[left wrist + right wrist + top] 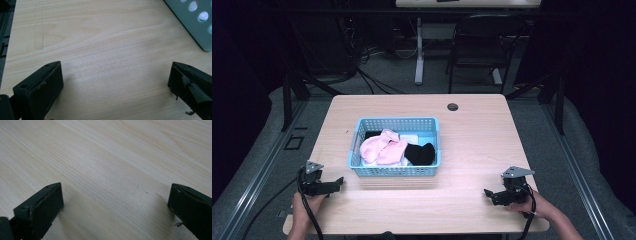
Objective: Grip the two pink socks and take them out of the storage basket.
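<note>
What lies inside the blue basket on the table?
In the blue basket lie pink socks, a black sock and something white beneath them. Whatever lies under that pile is covered.

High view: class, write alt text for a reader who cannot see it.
A blue basket of pink, black and white socks sits mid-table on a light wooden table. A person's hands hold the left gripper and right gripper at the near corners, jaws empty, pointing inward.
</note>
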Available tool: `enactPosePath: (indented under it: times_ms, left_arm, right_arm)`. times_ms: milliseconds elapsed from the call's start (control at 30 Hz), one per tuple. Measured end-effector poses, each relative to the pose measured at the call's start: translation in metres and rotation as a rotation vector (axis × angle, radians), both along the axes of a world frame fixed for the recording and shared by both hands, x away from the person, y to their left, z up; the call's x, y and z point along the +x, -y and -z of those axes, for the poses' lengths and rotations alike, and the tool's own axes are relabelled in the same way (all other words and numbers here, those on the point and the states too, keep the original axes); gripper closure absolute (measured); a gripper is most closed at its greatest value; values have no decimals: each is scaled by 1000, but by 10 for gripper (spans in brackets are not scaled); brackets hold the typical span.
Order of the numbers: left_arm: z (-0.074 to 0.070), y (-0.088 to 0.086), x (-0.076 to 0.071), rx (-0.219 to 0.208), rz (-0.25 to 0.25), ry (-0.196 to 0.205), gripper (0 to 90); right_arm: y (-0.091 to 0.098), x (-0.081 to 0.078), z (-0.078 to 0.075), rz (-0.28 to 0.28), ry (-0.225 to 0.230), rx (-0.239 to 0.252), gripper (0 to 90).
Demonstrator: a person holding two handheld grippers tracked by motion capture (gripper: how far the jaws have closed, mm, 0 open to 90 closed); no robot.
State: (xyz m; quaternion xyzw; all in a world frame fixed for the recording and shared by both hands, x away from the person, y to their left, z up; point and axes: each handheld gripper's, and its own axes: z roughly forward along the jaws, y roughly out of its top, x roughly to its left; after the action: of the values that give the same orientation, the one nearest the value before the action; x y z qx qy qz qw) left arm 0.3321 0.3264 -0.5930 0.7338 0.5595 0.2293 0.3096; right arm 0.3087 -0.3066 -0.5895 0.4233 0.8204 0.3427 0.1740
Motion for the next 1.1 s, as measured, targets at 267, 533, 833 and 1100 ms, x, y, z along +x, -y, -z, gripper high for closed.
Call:
enactPosePath:
  times_ms: [267,533,833,1100]
  left_arm:
    - [0,0,0,1,0,0,0]
    - [-1,0,0,13,7,-2,0]
    - [-16,-4,-1,16,-27,-2,0]
    - [-42,0,-7,45,-21,-15,1]
  right_arm:
    - [0,0,0,4,6,-5,0]
    - [0,0,0,-3,3,-2,0]
    - [0,0,0,-4,1,-5,0]
    - [0,0,0,-7,0,-2,0]
